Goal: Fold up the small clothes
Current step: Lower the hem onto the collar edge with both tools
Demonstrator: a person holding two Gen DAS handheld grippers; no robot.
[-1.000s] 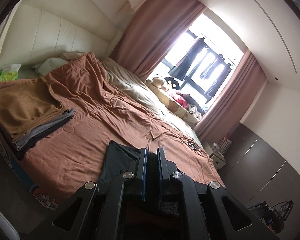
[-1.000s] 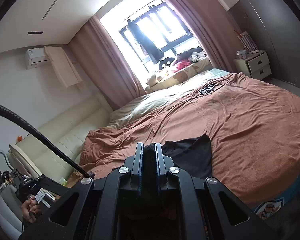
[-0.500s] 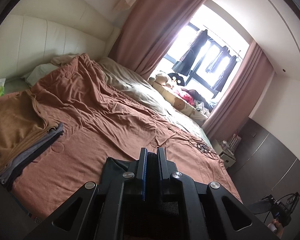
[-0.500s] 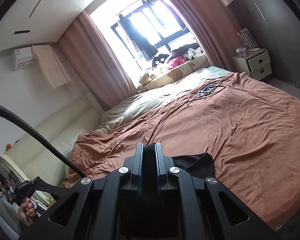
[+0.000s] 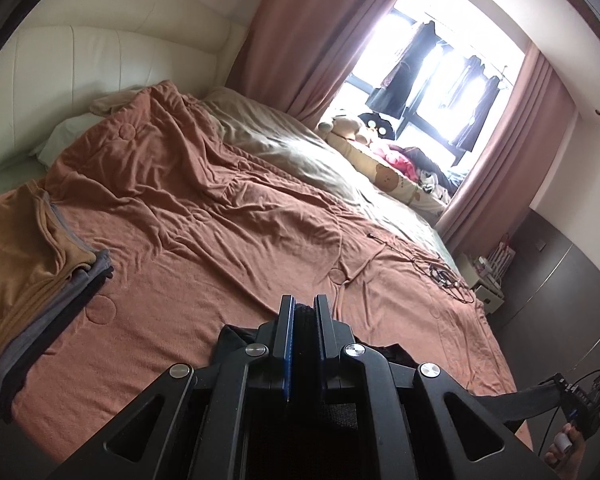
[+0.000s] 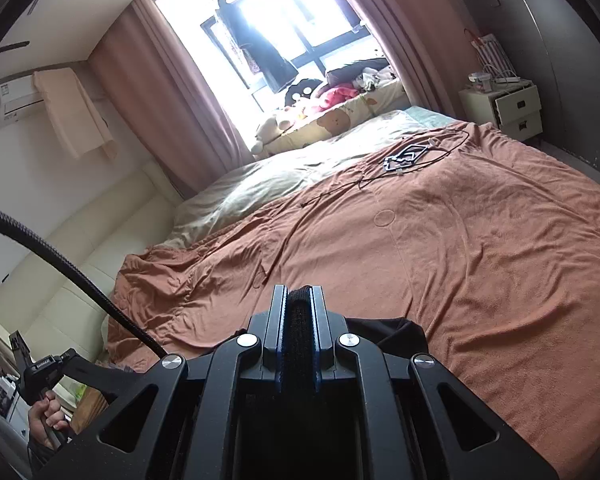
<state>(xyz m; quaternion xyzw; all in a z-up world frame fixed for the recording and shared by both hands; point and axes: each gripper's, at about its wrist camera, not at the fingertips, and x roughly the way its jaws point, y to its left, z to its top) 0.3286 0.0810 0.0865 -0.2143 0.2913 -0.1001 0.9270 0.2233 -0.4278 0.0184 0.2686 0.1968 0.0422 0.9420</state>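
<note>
- The left gripper (image 5: 303, 312) is clamped on a fold of a black garment (image 5: 230, 342), which hangs down below its jaws over the near edge of the bed (image 5: 228, 240).
- The right gripper (image 6: 299, 304) is likewise closed on dark knit cloth of the same black garment (image 6: 396, 330), pinched between its pads.
- Both grippers hold the one garment above the brown blanket (image 6: 480, 248); it is not yet laid flat, so I judge its folding is only starting.
- A stack of folded clothes (image 5: 32, 280) sits at the bed's near left corner, a tan piece on top and grey and dark layers under it; this looks like finished work. The exact number of layers is hard to count.
- Counted: two grippers, one black garment in hand, one folded stack, one tangle of cables (image 6: 412, 156) lying toward the bed's far right side.
- No other loose clothes waiting on the blanket are visible, so this may be the last piece.
- A hand (image 6: 48, 416) is in view on the left gripper's handle.
</note>
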